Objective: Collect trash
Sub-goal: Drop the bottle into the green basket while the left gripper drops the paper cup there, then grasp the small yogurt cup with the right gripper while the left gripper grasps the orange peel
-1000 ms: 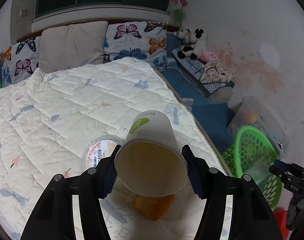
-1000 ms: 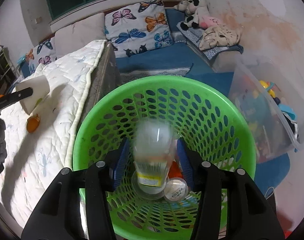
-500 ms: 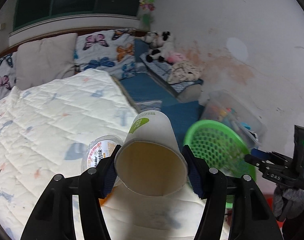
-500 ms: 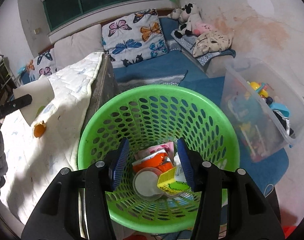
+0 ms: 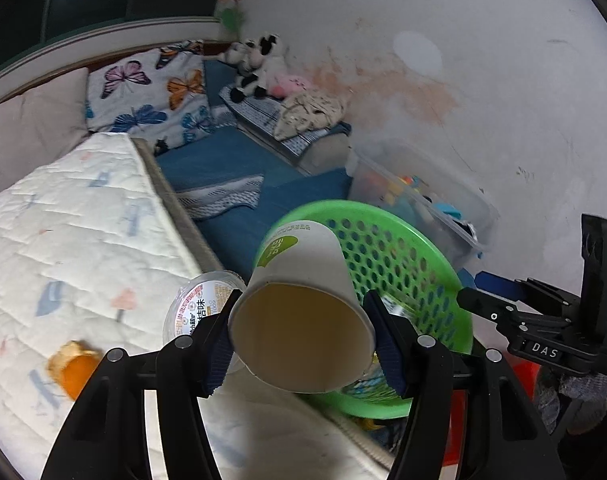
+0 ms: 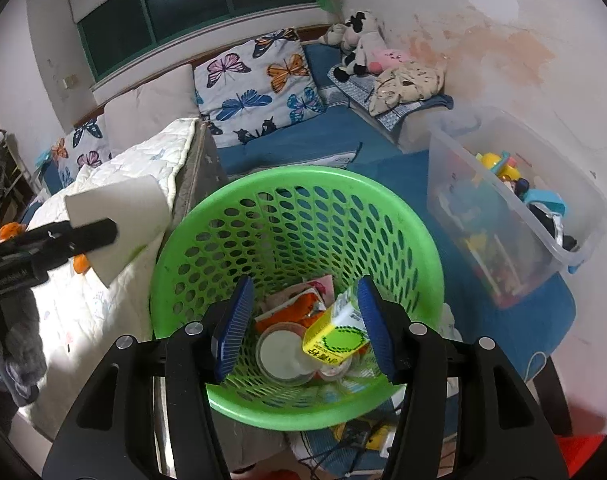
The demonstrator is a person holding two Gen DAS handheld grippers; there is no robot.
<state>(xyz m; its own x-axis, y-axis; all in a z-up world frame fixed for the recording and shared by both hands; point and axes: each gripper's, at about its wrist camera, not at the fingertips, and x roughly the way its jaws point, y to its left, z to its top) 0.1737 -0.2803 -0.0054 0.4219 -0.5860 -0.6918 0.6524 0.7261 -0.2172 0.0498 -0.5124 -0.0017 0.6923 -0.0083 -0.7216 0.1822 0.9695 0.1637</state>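
The bed, with its white quilted cover, lies beside the green basket, which stands on the floor against the mattress edge. The basket already holds a share of the trash: a yellow-green carton, a round lidded tub and an orange wrapper rest on its bottom, so part of the job looks done.

Over the basket's near rim hangs the right hand-held gripper; its jaws are opening and nothing is between them, the carton lying loose below.

The left hand-held gripper is clenched on a white paper cup, held on its side with the mouth toward the camera, just at the basket's bed-side rim and not yet over the opening. By my reading, dropping this cup in is the step in hand.

Left on the bed, farther from the basket than the cup, are a small clear labelled tub and, beyond it, an orange scrap of peel. Those two appear to be what remains.
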